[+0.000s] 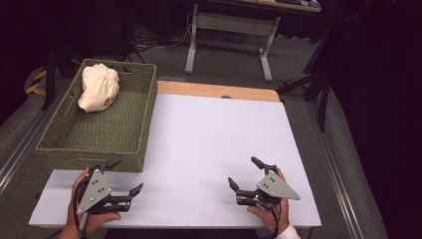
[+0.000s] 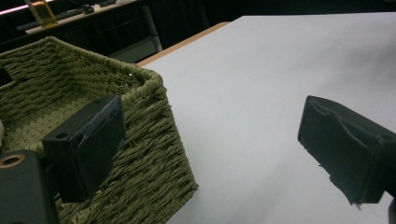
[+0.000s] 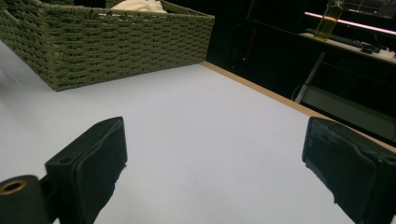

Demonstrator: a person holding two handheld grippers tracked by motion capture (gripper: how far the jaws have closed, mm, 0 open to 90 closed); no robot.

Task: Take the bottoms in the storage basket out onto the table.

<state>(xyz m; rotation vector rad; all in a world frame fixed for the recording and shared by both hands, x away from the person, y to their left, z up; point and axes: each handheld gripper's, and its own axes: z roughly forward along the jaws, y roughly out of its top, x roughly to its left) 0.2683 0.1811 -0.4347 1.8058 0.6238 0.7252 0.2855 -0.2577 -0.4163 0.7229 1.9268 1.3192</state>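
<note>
- The left gripper [image 1: 126,175] sits at the near-left corner of the white table [image 1: 209,139], jaws spread wide with nothing between them.
- Right next to it is the green woven basket [image 1: 94,154]; in the left gripper view, one jaw hangs just in front of the basket's near corner [image 2: 154,121].
- The right gripper [image 1: 245,172] rests at the near-right edge, jaws wide apart too, just bare tabletop in the gap.
- A cream crumpled cloth [image 1: 99,87] lies in the basket's far-left corner, well away from both grippers.
- From the right gripper view, the cloth [image 3: 140,5] just peeks over the rim.
</note>
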